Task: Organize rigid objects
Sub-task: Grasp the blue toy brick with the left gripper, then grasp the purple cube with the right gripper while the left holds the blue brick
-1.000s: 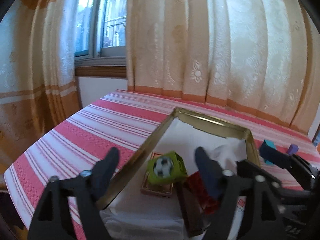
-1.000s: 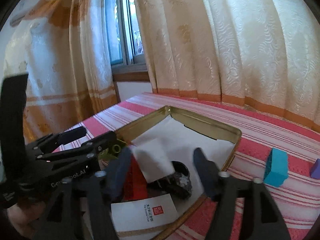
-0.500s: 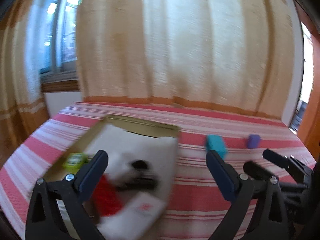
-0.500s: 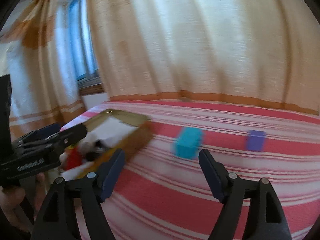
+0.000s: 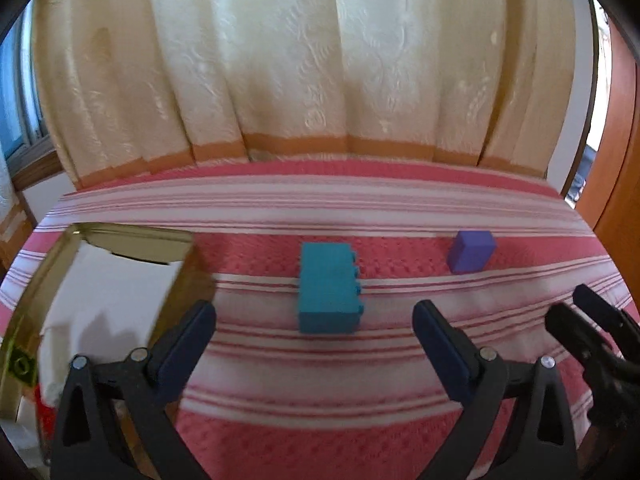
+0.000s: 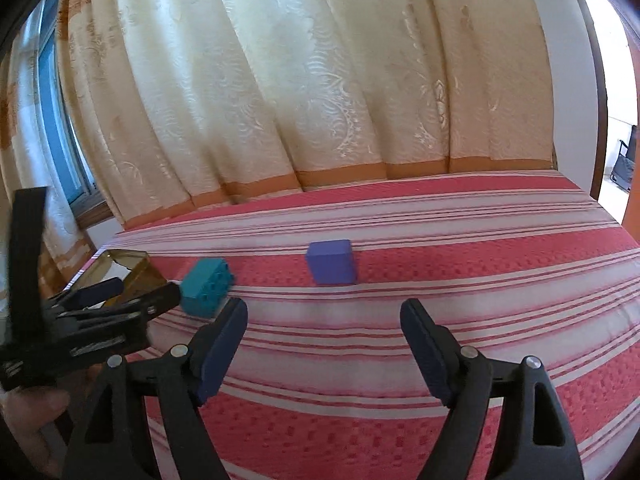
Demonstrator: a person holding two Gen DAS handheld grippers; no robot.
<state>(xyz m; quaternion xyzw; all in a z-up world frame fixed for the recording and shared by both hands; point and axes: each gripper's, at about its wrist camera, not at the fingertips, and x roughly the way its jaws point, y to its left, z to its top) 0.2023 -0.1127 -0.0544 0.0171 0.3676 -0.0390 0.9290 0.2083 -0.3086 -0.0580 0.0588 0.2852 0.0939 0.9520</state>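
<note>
- Left wrist view: the left gripper (image 5: 314, 334) is held with its jaws spread wide and nothing between them, aimed at the teal brick (image 5: 329, 288), which lies on the striped cloth (image 5: 320, 384) just ahead of the fingertips and is not touched.
- At the left edge of that view, the gold tin (image 5: 52, 252) is seen, lined with white paper (image 5: 108, 296); a green cube (image 5: 20, 366) and something red are partly visible inside it near the frame edge.
- Right wrist view: the right gripper (image 6: 324, 330) is likewise spread and empty, pointed toward the purple cube (image 6: 332, 261), which rests on the cloth well ahead of the fingers.
- The teal brick (image 6: 206, 287) is seen between the tin (image 6: 128, 270) and the purple cube.
- Progress is judged as partial: some items are already lodged in the tin, while two blocks are left out on the cloth.
- Each block is judged to need grasping and carrying to the tin; neither has yet been gripped.
</note>
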